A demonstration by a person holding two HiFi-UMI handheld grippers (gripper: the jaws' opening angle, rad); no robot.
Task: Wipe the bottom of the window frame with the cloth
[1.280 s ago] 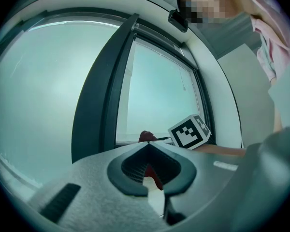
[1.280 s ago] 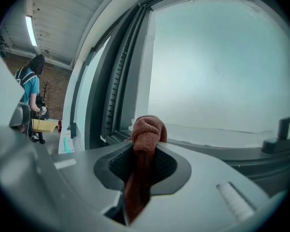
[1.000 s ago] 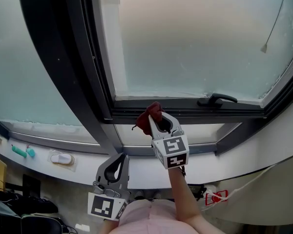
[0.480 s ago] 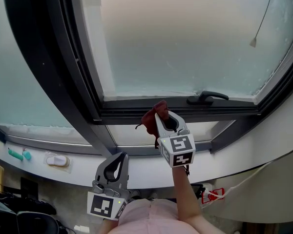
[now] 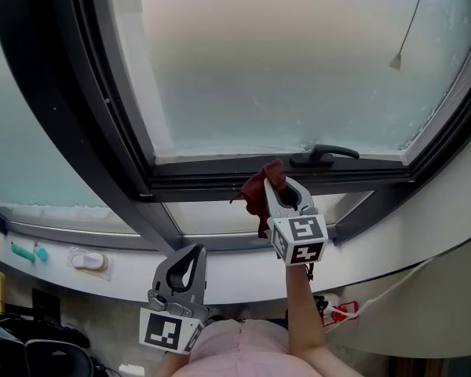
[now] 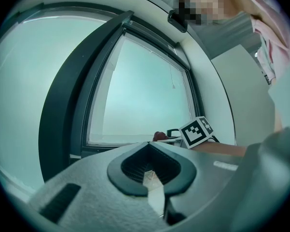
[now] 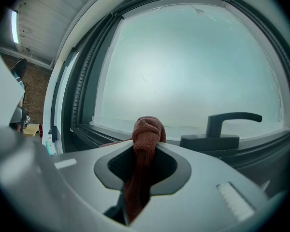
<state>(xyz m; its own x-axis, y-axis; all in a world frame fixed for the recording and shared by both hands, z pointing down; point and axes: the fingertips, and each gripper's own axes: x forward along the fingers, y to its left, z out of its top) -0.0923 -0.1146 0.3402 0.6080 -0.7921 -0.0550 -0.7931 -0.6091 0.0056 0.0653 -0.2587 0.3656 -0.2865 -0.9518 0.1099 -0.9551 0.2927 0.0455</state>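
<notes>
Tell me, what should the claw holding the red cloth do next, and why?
Probably slide the red cloth left along the bottom frame rail. The right claw is shut on it, right at the rail, and the window handle sits close on its right, so leftward looks the freer path.

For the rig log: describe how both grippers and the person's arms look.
The left gripper and right gripper are light grey plastic with rounded tongs lined in dark pads. Each carries a white cube with black square markers. The person wears a pink garment; the right forearm is unsleeved.
</notes>
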